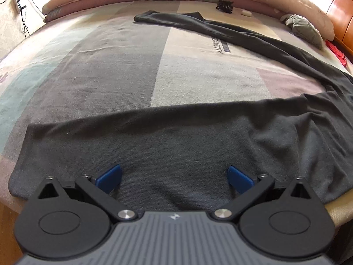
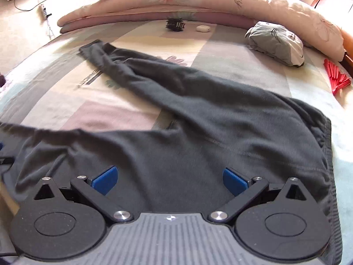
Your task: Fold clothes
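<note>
dark trousers (image 2: 198,119) spread unfolded along bed (image 1: 110,66) near edge | left gripper (image 1: 174,177), right gripper (image 2: 168,176) both wide, empty | folding not begun

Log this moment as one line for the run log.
stage: pre-grasp | left gripper: open over near leg | right gripper: open near waistband | dark trousers: legs spread apart on bed, unfolded
</note>
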Action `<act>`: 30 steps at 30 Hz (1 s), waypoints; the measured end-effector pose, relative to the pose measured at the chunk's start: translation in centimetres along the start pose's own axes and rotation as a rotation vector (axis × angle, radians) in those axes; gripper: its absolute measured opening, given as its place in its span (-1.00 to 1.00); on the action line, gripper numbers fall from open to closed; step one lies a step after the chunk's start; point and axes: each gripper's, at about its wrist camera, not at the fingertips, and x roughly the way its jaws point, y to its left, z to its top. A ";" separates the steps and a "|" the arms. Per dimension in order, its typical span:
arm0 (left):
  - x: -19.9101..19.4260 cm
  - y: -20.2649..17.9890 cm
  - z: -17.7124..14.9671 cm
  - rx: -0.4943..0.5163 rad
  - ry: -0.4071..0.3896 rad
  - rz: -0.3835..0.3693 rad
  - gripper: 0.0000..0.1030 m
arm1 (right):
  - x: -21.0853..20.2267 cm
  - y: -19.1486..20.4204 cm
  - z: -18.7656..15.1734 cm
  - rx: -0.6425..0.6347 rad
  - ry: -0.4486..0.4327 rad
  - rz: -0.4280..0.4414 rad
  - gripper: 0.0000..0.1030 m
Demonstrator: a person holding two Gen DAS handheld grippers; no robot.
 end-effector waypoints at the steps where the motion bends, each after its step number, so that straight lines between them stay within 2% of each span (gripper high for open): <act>1: 0.0 -0.1 0.0 0.003 0.000 0.004 1.00 | 0.0 0.0 -1.0 -0.005 0.025 0.009 1.00; 3: 0.0 -0.2 0.0 0.003 -0.001 0.006 1.00 | 1.0 -0.1 -2.8 -0.017 0.076 -0.043 1.00; 4: 0.0 -0.1 0.0 0.003 -0.003 0.006 1.00 | 1.5 -0.2 -3.5 -0.027 0.073 -0.075 1.00; 6: -0.2 0.0 0.0 0.001 -0.010 0.038 1.00 | 1.5 -0.9 -4.3 -0.007 -0.012 -0.083 1.00; 8: -0.7 0.3 0.1 0.000 -0.019 0.102 0.99 | 1.7 -1.6 -3.6 0.080 -0.027 -0.144 1.00; 10: -0.8 1.0 -0.1 -0.010 -0.014 0.128 0.99 | 1.4 -1.0 -2.7 0.117 -0.014 -0.177 1.00; 11: -0.8 1.3 -0.3 -0.020 -0.007 0.119 0.99 | 1.1 -0.4 -2.3 0.113 -0.018 -0.167 1.00; 14: -0.8 2.1 -0.8 -0.050 0.008 0.102 1.00 | 0.3 3.0 -2.1 -0.003 -0.039 -0.025 1.00; 17: -1.1 2.6 -1.3 -0.063 0.017 0.115 1.00 | 1.2 6.7 -2.6 -0.124 -0.009 0.055 1.00; 19: -1.4 3.1 -1.7 -0.071 0.025 0.125 1.00 | 2.2 7.5 -3.3 -0.149 0.025 0.042 1.00; 22: -2.0 4.0 -1.9 -0.092 0.036 0.119 0.99 | 1.6 7.2 -4.2 -0.150 0.010 0.012 1.00; 25: -2.5 3.5 -0.9 -0.053 0.007 0.135 0.98 | 0.5 6.7 -4.7 -0.114 0.012 -0.032 1.00; 30: -1.3 0.9 1.9 -0.006 -0.030 0.004 0.98 | 1.1 6.6 -5.2 -0.078 0.013 -0.061 1.00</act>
